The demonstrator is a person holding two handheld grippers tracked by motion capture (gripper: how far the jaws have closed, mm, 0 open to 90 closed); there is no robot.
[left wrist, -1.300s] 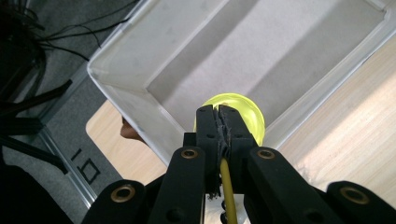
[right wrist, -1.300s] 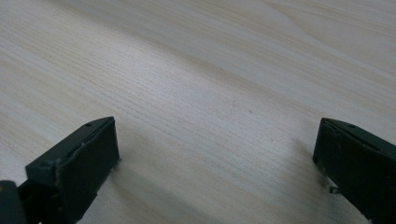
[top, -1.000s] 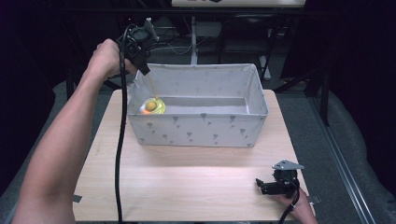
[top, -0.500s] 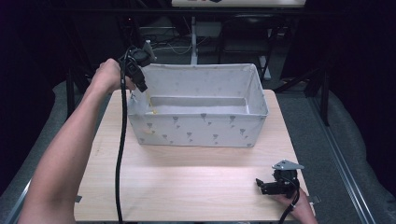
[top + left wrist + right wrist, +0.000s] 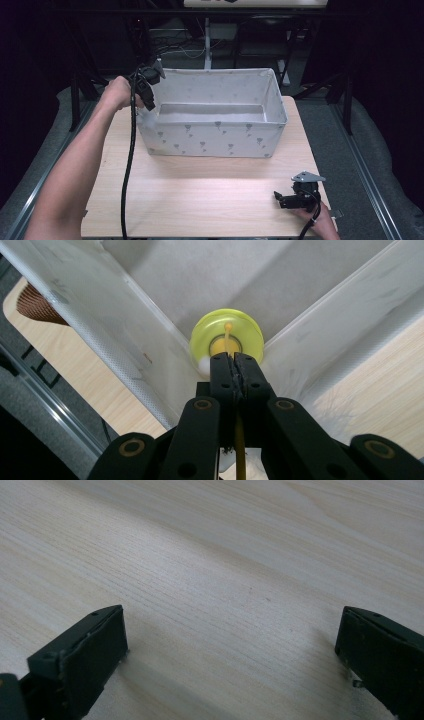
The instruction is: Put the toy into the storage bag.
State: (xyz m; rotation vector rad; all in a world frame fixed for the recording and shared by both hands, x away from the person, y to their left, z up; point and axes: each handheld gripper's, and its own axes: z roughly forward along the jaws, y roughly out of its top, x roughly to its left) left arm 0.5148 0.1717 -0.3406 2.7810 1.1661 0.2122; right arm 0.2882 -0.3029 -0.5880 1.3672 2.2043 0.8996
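A round yellow-green toy (image 5: 250,332) with a yellow centre hangs in the near left corner of a white fabric bin (image 5: 215,137). My left gripper (image 5: 234,357) points down into that corner, shut on a thin yellow cord (image 5: 228,335) that comes off the toy. In the high view the left gripper (image 5: 149,102) dips over the bin's left rim and the bin wall hides the toy. My right gripper (image 5: 276,196) lies at the table's front right with its jaws wide apart; in the right gripper view (image 5: 230,645) nothing but bare wood is between them.
The bin stands at the back of the light wooden table (image 5: 200,195), patterned with small grey shapes. The left gripper's black cable (image 5: 129,165) trails down across the table's left side. Dark frames and floor surround the table.
My left hand has sunk toward the bin's left corner, lowering the toy from rim height down inside the bin, out of the high view's sight. The right gripper has stayed put.
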